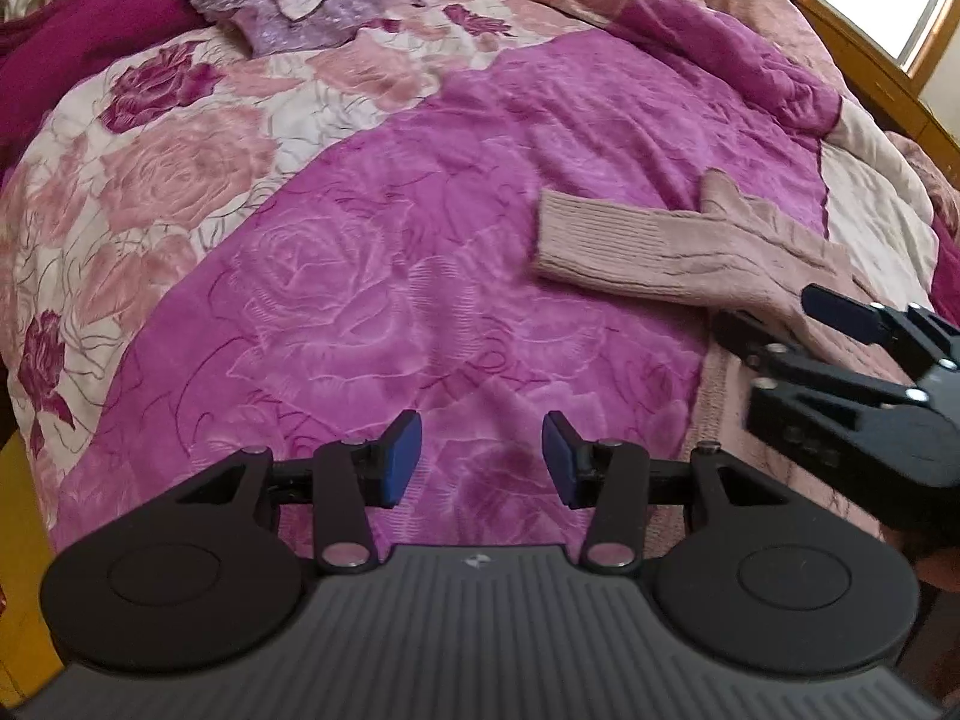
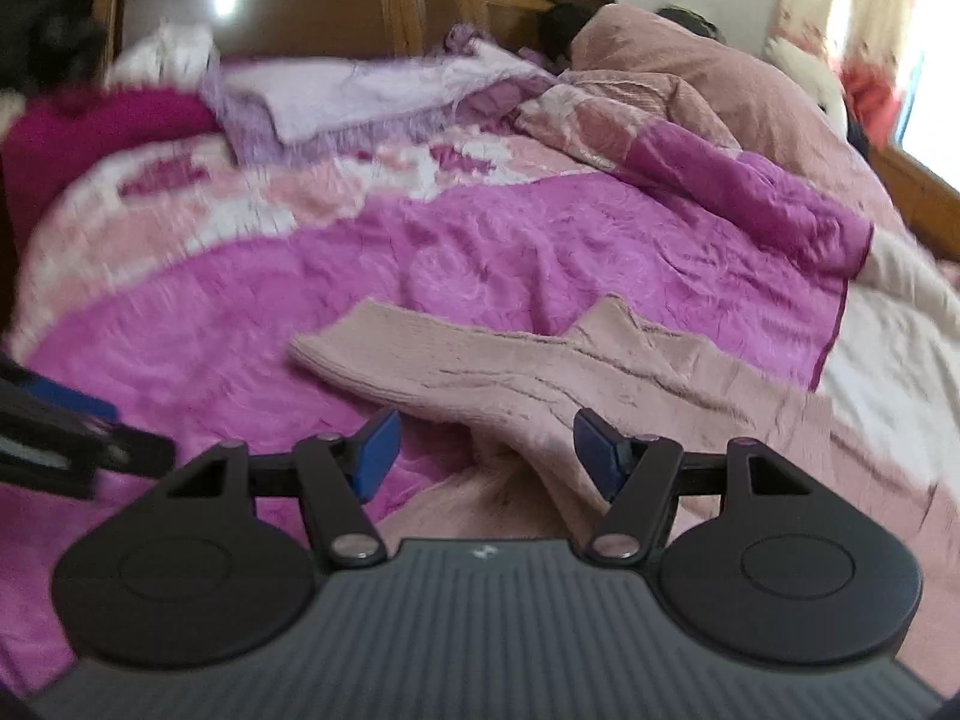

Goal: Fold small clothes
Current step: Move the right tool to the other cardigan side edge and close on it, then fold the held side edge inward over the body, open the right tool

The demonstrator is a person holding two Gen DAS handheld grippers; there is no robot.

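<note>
Pink sock [image 1: 672, 246] flat on bed's magenta blanket [image 1: 384, 252]. Right gripper [image 2: 485, 455] released, straddling its near end; left gripper [image 1: 480, 457] released, nearby. Judgement: clamp squarely, lift low, fold toward cuff.

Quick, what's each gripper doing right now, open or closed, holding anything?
Left gripper: open, holding nothing, above the purple blanket.
Right gripper: open, fingers either side of the pink sock, not clamped on it.
</note>
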